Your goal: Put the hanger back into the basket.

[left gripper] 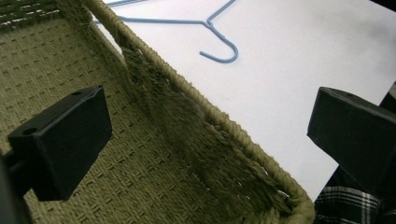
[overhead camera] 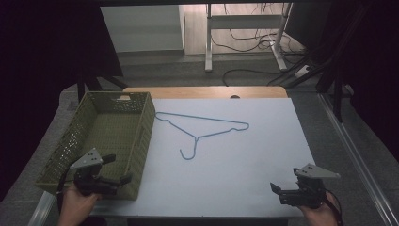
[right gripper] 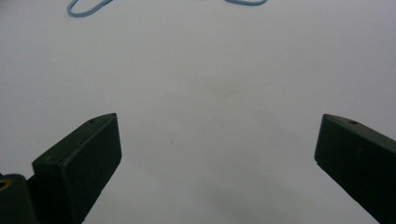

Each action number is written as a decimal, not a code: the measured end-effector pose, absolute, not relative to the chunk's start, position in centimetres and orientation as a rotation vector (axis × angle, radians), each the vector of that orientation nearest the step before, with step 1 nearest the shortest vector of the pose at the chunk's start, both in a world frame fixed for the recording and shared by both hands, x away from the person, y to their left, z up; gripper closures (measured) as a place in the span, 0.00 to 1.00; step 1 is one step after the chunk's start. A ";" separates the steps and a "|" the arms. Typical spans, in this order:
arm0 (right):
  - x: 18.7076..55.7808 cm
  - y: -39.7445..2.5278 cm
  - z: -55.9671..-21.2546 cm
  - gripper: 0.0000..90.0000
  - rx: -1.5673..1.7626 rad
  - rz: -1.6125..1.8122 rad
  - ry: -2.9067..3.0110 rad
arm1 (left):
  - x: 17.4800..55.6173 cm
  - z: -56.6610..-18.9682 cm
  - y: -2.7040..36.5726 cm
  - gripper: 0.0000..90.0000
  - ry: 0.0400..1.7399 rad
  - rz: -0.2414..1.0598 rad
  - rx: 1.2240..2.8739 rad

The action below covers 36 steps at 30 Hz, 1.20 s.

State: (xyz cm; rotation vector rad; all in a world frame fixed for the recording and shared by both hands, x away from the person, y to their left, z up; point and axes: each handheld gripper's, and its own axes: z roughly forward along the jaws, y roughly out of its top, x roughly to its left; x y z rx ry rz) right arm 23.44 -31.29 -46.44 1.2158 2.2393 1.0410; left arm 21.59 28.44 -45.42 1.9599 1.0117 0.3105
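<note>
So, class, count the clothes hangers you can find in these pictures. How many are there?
1. The blue wire hanger lies flat on the white table, just right of the woven basket, which looks empty. Part of the basket floor is hidden behind the left gripper.

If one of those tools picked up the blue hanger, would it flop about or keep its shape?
The hanger looks like thin wire holding a crisp triangle, so it probably stays stiff, though it may flex slightly. It is likely light, being so slender. Lying flat on the smooth white table, it may slide when nudged and be hard to pinch; gripped at one end, it may swing.
</note>
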 end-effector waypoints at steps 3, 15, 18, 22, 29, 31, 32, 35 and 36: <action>23.5 -31.3 -46.5 0.00 1.217 1.041 2.241 | 21.6 -45.5 28.4 0.00 1.006 0.316 1.965; 23.6 -31.1 -46.6 0.00 1.205 1.041 2.237 | 21.5 -45.4 28.7 0.00 0.998 0.337 1.956; 23.6 -30.9 -46.6 0.00 1.210 1.036 2.237 | 21.5 -45.3 28.6 0.00 0.995 0.343 1.962; 23.6 -30.5 -46.5 0.00 1.211 1.035 2.246 | 21.4 -45.3 28.5 0.00 0.994 0.347 1.967; 23.7 -29.7 -46.1 0.00 1.217 1.039 2.255 | 21.4 -45.2 28.6 0.01 0.993 0.363 1.946; 23.7 -29.4 -45.9 0.00 1.217 1.048 2.253 | 21.3 -45.1 28.7 0.01 0.993 0.363 1.940; 23.8 -29.3 -45.8 0.00 1.215 1.050 2.254 | 21.3 -45.1 28.7 0.01 0.991 0.362 1.932; 23.9 -28.8 -45.6 0.00 1.214 1.068 2.263 | 21.3 -45.0 28.7 0.01 0.990 0.363 1.927; 24.0 -28.7 -45.5 0.00 1.215 1.072 2.265 | 21.3 -45.0 28.7 0.01 0.990 0.363 1.927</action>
